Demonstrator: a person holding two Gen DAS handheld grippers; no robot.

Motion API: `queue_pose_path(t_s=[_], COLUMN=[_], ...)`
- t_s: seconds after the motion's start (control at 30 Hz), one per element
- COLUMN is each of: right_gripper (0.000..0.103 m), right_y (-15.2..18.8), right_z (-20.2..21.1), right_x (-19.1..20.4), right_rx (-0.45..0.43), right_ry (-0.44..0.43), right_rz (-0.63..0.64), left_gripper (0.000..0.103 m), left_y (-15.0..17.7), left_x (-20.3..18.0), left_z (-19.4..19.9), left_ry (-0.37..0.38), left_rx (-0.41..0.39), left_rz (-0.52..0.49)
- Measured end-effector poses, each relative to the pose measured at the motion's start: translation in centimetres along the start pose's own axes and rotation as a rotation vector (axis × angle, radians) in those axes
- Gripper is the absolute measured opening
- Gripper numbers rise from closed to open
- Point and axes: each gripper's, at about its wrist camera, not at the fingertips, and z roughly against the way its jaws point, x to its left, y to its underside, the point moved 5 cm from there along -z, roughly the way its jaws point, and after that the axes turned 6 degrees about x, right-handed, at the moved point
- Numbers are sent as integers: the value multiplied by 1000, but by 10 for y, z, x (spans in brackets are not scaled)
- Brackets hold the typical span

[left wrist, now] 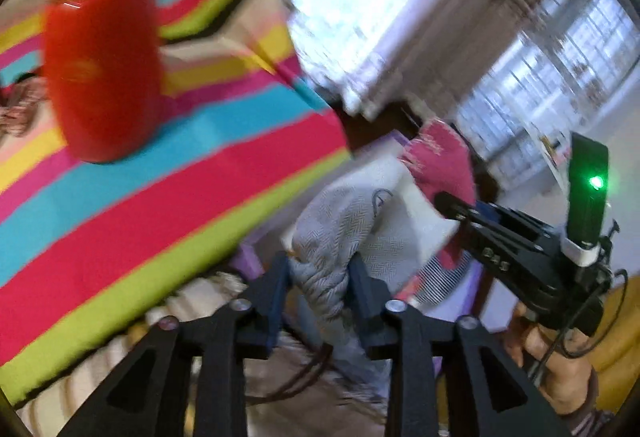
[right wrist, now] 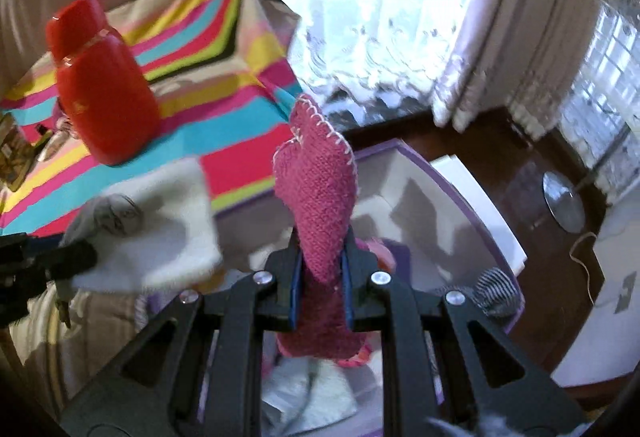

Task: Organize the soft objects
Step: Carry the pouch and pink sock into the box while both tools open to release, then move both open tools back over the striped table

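Note:
My left gripper is shut on a grey and white sock, held in the air beside the table edge. It also shows in the right wrist view at the left. My right gripper is shut on a pink knitted mitten with white stitching, held upright above a purple-rimmed white bin. The mitten also shows in the left wrist view, with the right gripper on it.
A red bottle stands on a table with a bright striped cloth. The bin holds a striped sock and other soft items. Curtains and a window are behind. A dark wooden floor lies at right.

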Motion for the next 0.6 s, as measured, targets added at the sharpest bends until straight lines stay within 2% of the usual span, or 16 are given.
queue_pose_path(t_s=[0.03, 0.07, 0.1, 0.13, 0.2, 0.4, 0.6], right_gripper=[23, 25, 34, 52, 74, 75, 75], right_y=[2, 4, 6, 8, 12, 19, 26], right_z=[-3, -7, -9, -11, -13, -14, -8], right_x=[-4, -7, -10, -14, -26, -51, -93], right_rx=[15, 26, 36, 43, 42, 43, 2], right_ry=[-1, -1, -2, -3, -1, 23, 63], right_rz=[-5, -8, -10, -17, -45, -58, -146], left_gripper=[51, 54, 54, 54, 54, 54, 54], left_y=[-1, -2, -3, -3, -4, -11, -7], left_x=[-5, -9, -13, -16, -21, -10, 16], left_z=[-9, -14, -19, -21, -24, -12, -2], left_ry=[3, 1, -9, -16, -25, -81, -44], left_rx=[23, 33, 38, 38, 38, -72, -140], left_rz=[-3, -8, -19, -26, -36, -38, 84])
